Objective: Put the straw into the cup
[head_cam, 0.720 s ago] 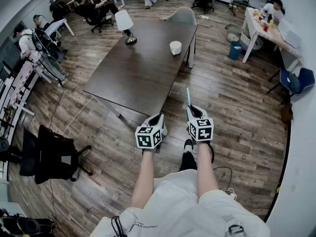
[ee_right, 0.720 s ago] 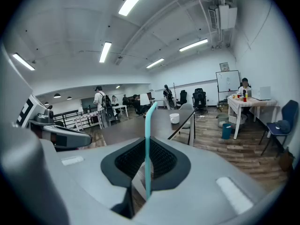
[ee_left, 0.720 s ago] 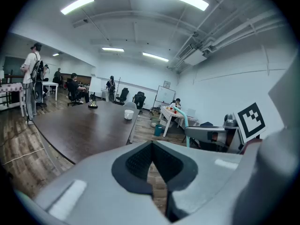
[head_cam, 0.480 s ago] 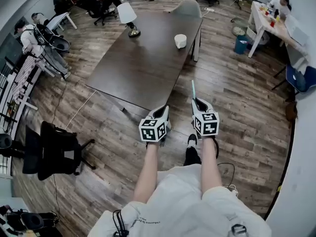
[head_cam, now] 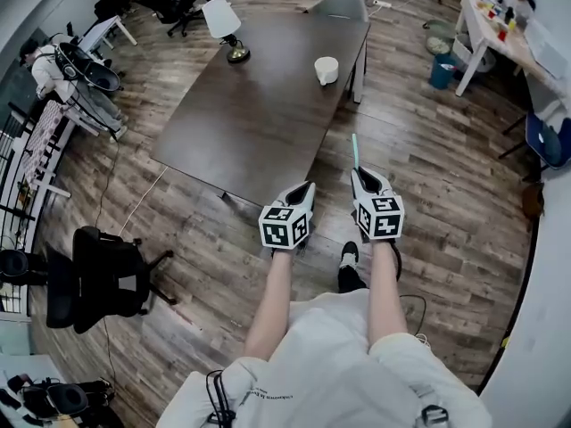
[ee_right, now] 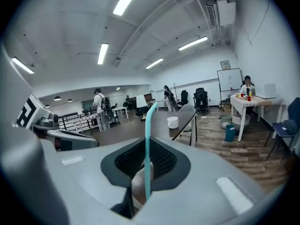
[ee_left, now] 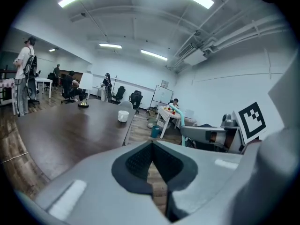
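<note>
- Holding the teal straw (ee_right: 148, 139) upright, your right gripper (head_cam: 361, 173) has its jaws closed on the lower part, and the bent top rises clear above them.
- Your left gripper (ee_left: 152, 161) has its jaws pressed together with nothing between them.
- The white cup (head_cam: 326, 69) stands on the dark table (head_cam: 250, 119) near its far right corner. It is well apart from both grippers, which hang over the floor (head_cam: 437, 176) off the table's near end.
- By my reading the pickup is done. You have yet to carry the straw to the cup and lower it in.
- No straw stands in the cup, and its inside is too small to read.
</note>
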Available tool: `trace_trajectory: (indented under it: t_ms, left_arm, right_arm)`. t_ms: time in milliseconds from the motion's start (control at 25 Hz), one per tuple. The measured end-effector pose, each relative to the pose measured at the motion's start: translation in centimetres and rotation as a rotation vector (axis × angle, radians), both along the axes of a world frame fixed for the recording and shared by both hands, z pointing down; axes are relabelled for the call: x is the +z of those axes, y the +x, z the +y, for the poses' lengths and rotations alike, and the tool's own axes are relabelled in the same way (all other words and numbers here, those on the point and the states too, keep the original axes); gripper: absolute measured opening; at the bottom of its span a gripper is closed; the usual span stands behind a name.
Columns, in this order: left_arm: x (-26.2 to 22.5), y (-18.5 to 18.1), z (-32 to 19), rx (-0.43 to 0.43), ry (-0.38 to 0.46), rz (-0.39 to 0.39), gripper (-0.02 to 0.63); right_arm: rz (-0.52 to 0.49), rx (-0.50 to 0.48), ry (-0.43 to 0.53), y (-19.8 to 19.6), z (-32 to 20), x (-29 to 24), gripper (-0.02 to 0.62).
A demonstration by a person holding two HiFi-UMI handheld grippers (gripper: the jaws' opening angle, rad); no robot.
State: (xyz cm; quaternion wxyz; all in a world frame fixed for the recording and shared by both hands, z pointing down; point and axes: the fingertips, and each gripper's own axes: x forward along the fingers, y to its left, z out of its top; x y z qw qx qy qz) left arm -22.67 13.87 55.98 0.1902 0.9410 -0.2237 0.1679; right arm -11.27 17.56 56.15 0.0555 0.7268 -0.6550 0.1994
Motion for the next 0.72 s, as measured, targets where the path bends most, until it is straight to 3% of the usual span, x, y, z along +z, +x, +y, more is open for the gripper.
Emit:
trace_trajectory:
  t_ms: [400,600,720]
  left_arm:
    - [0.5,6.9,-5.1,-0.056,-0.019,-0.027,0.001]
    - [-1.4,12.6,-10.7,-0.132,-0.007,-0.046,0.001]
    - [-3.1,13.9,-11.8,-0.182,0.013,-0.032,0.0]
  right_arm:
    - [-0.005,-0.079,-0.033,5.2,-5.9,0.7,0.051]
    - [-0.09,0.014,-0.066,9.8,-10.3,1.9,0.051]
    - [-0.087,-0.004,-0.071,9.7,-10.6,1.6,0.051]
